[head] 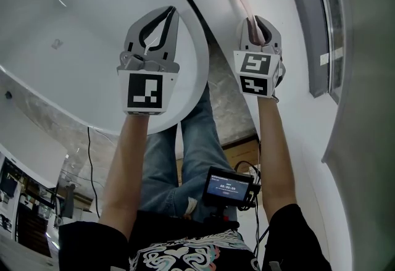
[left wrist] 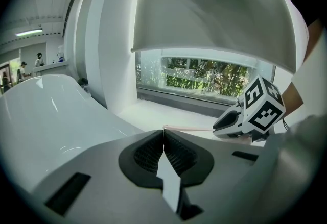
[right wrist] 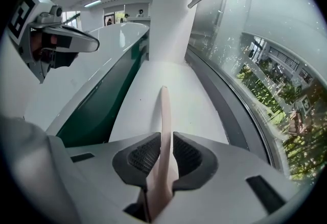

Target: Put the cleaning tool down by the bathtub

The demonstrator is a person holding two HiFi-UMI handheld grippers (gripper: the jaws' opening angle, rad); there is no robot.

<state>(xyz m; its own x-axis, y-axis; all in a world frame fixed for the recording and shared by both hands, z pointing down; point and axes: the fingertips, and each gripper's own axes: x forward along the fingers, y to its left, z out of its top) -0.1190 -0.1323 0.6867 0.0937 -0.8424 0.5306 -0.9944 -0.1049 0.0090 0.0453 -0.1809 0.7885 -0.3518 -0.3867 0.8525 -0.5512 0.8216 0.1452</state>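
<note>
Bathtub (head: 80, 23): white, large, filling the upper left of the head view. A white ledge (right wrist: 179, 85) is seen running alongside its rim, bounded on the other side by a window (right wrist: 245, 59) with greenery behind the glass.

Left tongs (left wrist: 163, 135): held over the bathtub rim. The jaws are pressed fully together and nothing is gripped between them.

Right tongs (right wrist: 164, 135): held over the ledge, near the left pair. The jaws are clamped on the cleaning tool (right wrist: 164, 105), parted only by the thickness of its handle.

Cleaning tool: a thin, pale pink stick, seen projecting forward from the right jaws along the ledge, between bathtub and window. Whether its far end touches the ledge cannot be told.
</note>
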